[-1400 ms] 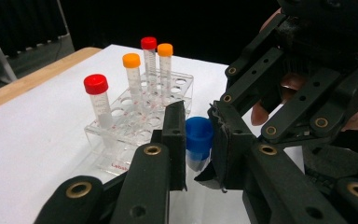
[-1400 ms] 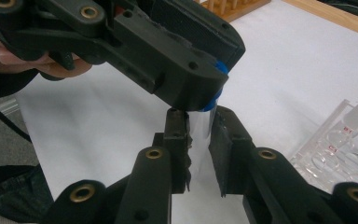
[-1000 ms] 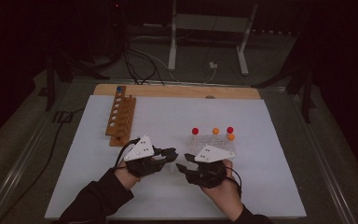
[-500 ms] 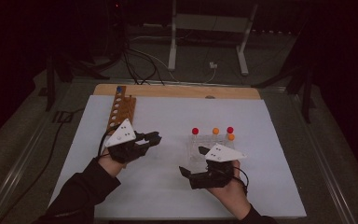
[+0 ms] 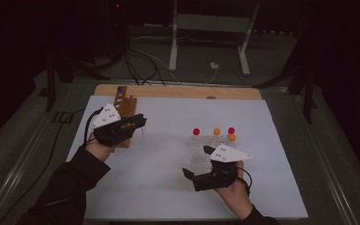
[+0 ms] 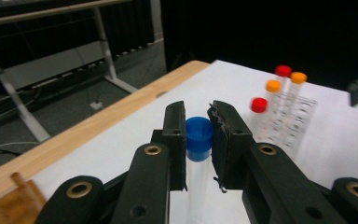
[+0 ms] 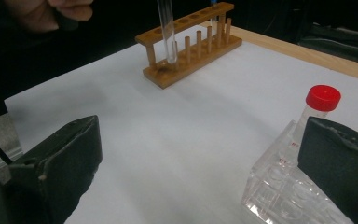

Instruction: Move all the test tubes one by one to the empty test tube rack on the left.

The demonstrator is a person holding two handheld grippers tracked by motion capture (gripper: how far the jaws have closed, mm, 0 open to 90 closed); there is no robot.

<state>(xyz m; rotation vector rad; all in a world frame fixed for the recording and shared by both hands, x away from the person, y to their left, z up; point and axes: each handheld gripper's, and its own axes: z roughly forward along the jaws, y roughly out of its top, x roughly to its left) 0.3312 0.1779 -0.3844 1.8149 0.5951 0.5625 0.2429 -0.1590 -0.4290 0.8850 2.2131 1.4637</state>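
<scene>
So my left gripper (image 6: 199, 140) was clamped on the blue-capped tube (image 6: 199, 138), hanging upright right beside the wooden rack (image 5: 123, 117), its bottom just off the rack's near end. Right gripper (image 7: 200, 168), jaws just spread wide and empty, sat well away by the clear rack (image 7: 289, 196).

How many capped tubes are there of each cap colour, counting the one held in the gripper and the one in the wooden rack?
Red caps: 2
Orange caps: 2
Blue caps: 2, one held in the left gripper, one in the wooden rack
Total: 6
</scene>
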